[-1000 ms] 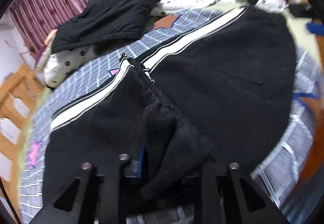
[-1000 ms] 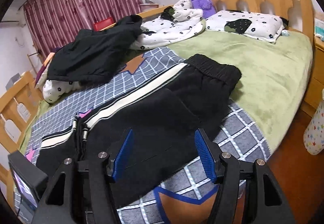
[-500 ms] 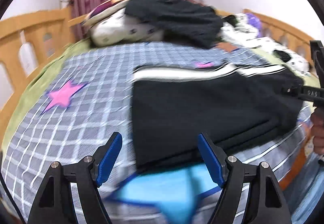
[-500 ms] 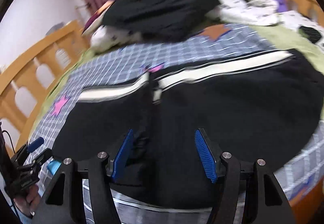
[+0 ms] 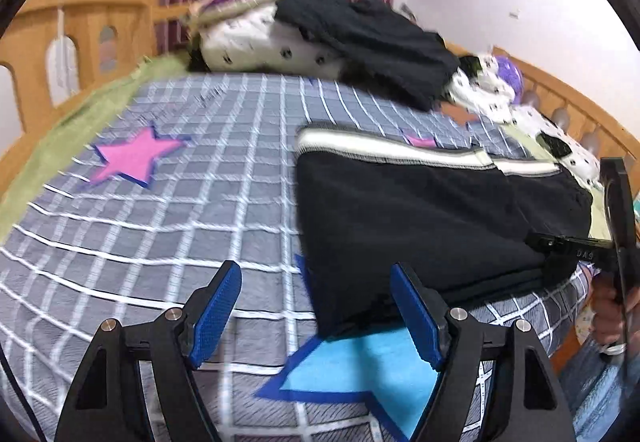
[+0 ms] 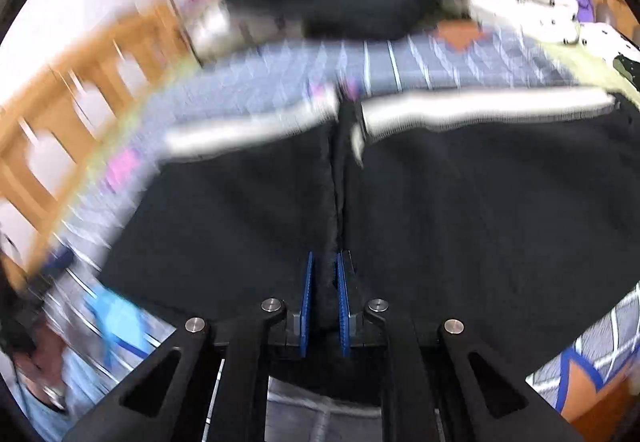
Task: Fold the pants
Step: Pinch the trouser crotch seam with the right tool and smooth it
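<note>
Black fleece pants with white side stripes point(image 5: 420, 210): laid folded on a grey checked star-patterned bedspread point(image 5: 168, 210). Right gripper point(image 6: 323, 282): closing, fabric pinched at the near edge. Left gripper point(image 5: 316, 306): spread, nothing held. Risk: a shallow pinch could slip, and the fold could be dragged askew.

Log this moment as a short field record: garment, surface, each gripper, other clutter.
garment: black pants with a white side stripe, folded over, lying flat
surface: grey checked bedspread with star patches
left gripper: open, nothing between its pads, above the pants' near corner
right gripper: closing, black pants fabric pinched between its pads
other clutter: dark garment piled on a spotted pillow at the far side
</note>
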A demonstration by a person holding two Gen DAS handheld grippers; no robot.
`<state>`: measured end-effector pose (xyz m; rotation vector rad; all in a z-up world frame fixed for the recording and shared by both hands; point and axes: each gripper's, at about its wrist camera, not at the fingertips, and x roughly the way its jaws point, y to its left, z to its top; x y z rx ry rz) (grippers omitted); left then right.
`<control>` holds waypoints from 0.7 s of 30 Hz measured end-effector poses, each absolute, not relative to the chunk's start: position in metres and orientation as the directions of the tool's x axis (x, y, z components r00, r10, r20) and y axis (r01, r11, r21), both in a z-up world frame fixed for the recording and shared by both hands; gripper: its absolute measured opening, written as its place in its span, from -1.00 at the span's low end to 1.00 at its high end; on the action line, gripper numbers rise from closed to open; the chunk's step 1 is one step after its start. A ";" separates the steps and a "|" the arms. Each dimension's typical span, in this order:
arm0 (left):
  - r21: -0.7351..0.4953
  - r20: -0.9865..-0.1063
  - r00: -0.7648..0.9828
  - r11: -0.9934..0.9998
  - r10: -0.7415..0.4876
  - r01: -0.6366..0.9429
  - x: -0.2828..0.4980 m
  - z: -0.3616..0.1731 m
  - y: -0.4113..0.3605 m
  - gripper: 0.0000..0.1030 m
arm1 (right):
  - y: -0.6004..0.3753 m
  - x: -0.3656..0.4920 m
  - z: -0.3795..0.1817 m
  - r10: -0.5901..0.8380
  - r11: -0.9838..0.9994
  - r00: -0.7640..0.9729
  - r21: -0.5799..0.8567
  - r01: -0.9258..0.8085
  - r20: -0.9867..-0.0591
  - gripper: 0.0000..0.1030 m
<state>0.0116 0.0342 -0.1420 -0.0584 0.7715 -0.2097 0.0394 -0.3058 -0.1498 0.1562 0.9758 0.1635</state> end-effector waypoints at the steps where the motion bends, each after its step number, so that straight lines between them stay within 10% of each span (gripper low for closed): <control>1: -0.125 -0.723 0.660 0.978 -0.206 0.167 0.021 -0.153 0.030 0.46 | -0.299 0.037 -0.155 0.164 0.986 0.560 0.148 -0.074 -0.812 -0.76; 5: -0.089 -0.772 0.610 0.981 -0.178 0.173 0.032 -0.172 0.022 0.48 | -0.290 0.030 -0.141 0.086 0.996 0.599 0.045 -0.083 -0.796 -0.21; 11: -0.203 -0.738 0.622 0.965 -0.262 0.165 0.036 -0.156 0.044 0.46 | -0.294 0.045 -0.119 0.108 0.994 0.600 0.072 -0.084 -0.793 0.06; 16: -0.264 -0.740 0.611 0.957 -0.281 0.120 0.048 -0.152 0.064 0.46 | -0.304 0.100 -0.139 0.166 0.981 0.593 0.192 -0.019 -0.788 0.04; 18: -0.294 -0.733 0.612 0.949 -0.298 0.109 0.052 -0.150 0.071 0.46 | -0.304 0.125 -0.162 0.181 0.976 0.540 0.219 0.006 -0.822 -0.48; 21: -0.299 -0.736 0.610 0.949 -0.293 0.094 0.062 -0.150 0.074 0.46 | -0.296 0.129 -0.173 0.167 0.983 0.550 0.184 -0.025 -0.818 -0.50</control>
